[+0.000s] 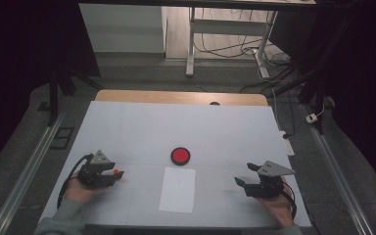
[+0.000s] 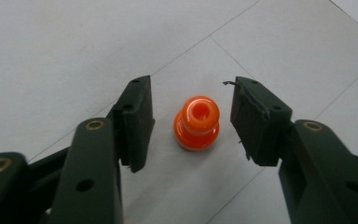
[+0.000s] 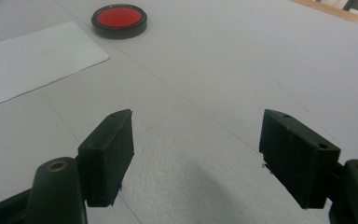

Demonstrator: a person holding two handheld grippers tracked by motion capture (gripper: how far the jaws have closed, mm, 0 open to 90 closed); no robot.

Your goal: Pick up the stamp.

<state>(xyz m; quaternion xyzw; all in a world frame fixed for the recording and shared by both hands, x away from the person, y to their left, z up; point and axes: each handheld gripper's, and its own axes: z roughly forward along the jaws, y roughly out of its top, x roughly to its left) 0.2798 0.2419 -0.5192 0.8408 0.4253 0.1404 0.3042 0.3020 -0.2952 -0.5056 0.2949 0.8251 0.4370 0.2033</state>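
1. Orange stamp [image 1: 118, 173] stands on the white table [image 1: 225, 132] at the tip of the left gripper [image 1: 113, 177], high view; black-rimmed red ink pad [image 1: 180, 155] and paper sheet [image 1: 177, 189] lie untouched mid-table. Right gripper [image 1: 245, 174] waits apart.
2. Left gripper view: stamp [image 2: 196, 123] upright between spread jaws, gaps both sides; grasp judged not yet made.
3. Right gripper view: jaws wide, nothing between; pad [image 3: 119, 20] and sheet [image 3: 32, 58] ahead. Inking and stamping remain.

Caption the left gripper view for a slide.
Left tongs open around an upright orange stamp-like knob on the white table, pads not yet touching it.
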